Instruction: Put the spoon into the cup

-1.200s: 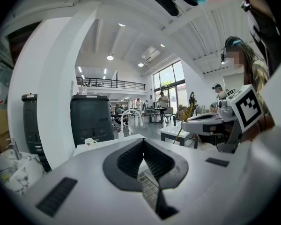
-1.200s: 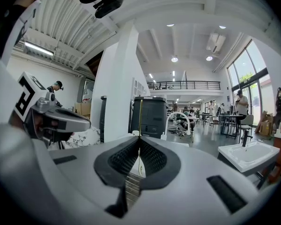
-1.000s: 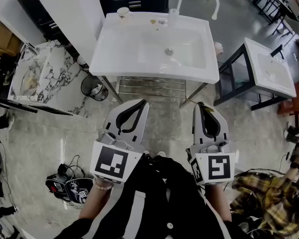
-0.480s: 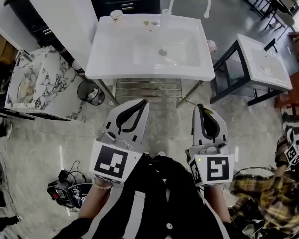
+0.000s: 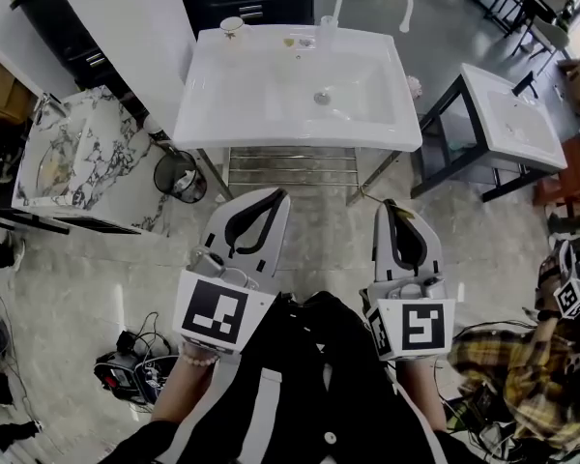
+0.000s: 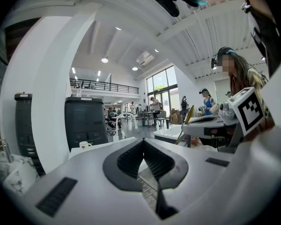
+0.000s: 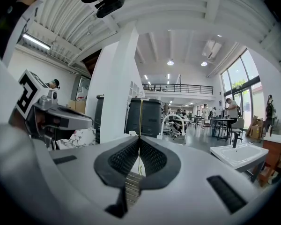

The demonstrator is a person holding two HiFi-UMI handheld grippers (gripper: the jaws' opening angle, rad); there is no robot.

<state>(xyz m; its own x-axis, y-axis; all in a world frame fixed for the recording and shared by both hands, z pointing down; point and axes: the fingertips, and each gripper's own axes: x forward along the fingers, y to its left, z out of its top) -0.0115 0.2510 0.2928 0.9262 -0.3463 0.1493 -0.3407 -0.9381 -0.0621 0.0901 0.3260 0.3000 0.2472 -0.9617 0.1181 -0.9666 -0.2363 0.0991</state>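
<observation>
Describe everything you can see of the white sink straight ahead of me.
The sink is a white, glossy, ceramic-looking rectangular basin with a shallow bowl and a metal drain. A white arched faucet rises at its back edge. It stands on thin metal legs with a slatted rail beneath. A small cup and a clear glass stand on its back ledge.

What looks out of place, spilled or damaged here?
Nothing stands out. The cup stands upright on the far left corner of the sink, which looks whole. The right gripper is shut on a thin gold rod, possibly the spoon, standing upright.
</observation>
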